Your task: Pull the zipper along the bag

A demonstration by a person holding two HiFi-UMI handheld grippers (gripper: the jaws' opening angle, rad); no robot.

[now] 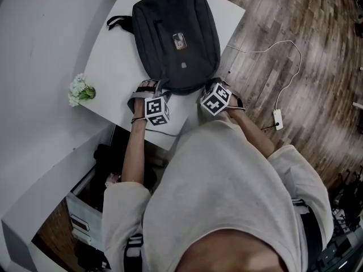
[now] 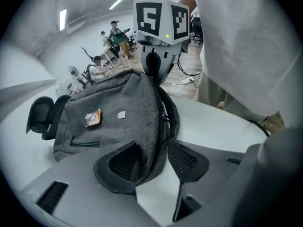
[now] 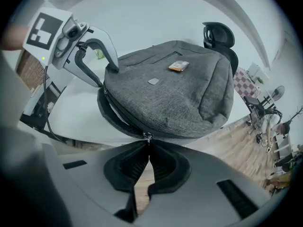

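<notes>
Backpack (image 1: pixel 176 38): dark grey, lies flat on the white counter (image 1: pixel 113 67), front face with its small orange label up. The near end sits at the counter's near edge, in front of the person.

Axis: the long axis runs away from the person. The carry handle (image 1: pixel 116 21) is at the far end, so the top points away and the bottom is nearest.

Zipper pull (image 3: pixel 147 137): sits on the side seam at the near end.

Right claw (image 3: pixel 147 144): closed tight on the pull, pads together round the tab.

Left claw (image 2: pixel 152 148): stands wide astride the bag's near edge. Fabric lies against one pad, but no firm pinch shows.

Progress, judged: the grasp on the pull is made and bracing is only being set up. The seam gapes between the pull and the left claw. On the other side it looks shut, though that isn't certain. The long run up the bag's side looks still ahead, so most of the travel is left.
</notes>
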